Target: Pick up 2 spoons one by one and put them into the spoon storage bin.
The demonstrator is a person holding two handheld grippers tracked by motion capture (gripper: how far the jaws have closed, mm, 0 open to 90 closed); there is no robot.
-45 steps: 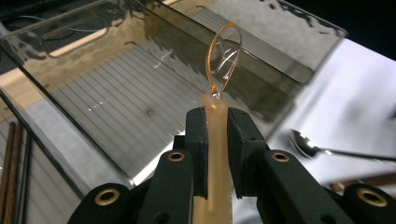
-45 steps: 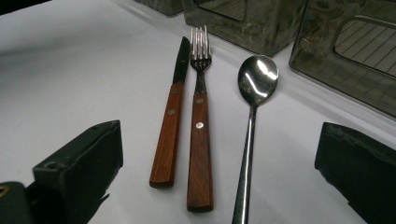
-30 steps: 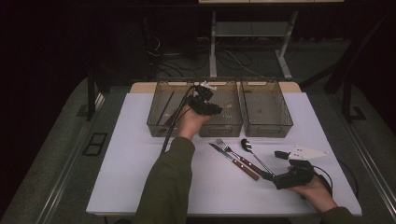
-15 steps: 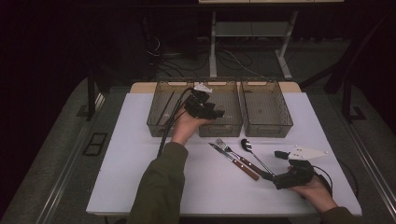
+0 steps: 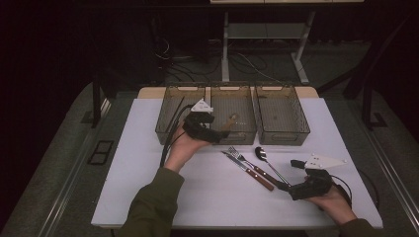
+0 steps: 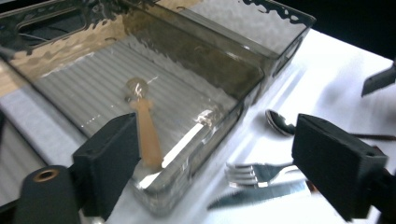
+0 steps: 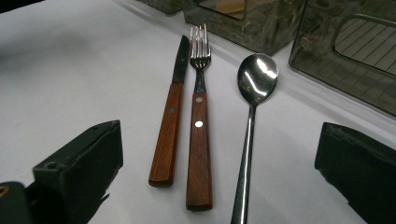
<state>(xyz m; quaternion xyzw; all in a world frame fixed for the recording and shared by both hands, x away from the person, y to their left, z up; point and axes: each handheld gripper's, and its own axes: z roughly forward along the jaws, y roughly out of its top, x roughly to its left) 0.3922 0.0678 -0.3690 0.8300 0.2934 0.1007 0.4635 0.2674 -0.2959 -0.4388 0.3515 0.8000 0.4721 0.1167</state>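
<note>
A small wooden spoon lies on the floor of the middle smoky plastic bin, seen from above as the wooden spoon in the middle bin. My left gripper hovers at that bin's front left corner, open and empty; in its own view the left gripper has its jaws wide apart. On the white table lie a wood-handled knife, a wood-handled fork and a metal spoon. My right gripper is open just short of their handles, also seen as the right gripper.
Three bins stand in a row at the back of the table: the left bin and the right bin flank the middle one. The white table top has bare room at front left. Dark floor, cables and a stand lie beyond.
My left gripper has drawn back from over the bins toward the person and a little left. The right gripper and the cutlery on the table have stayed put.
</note>
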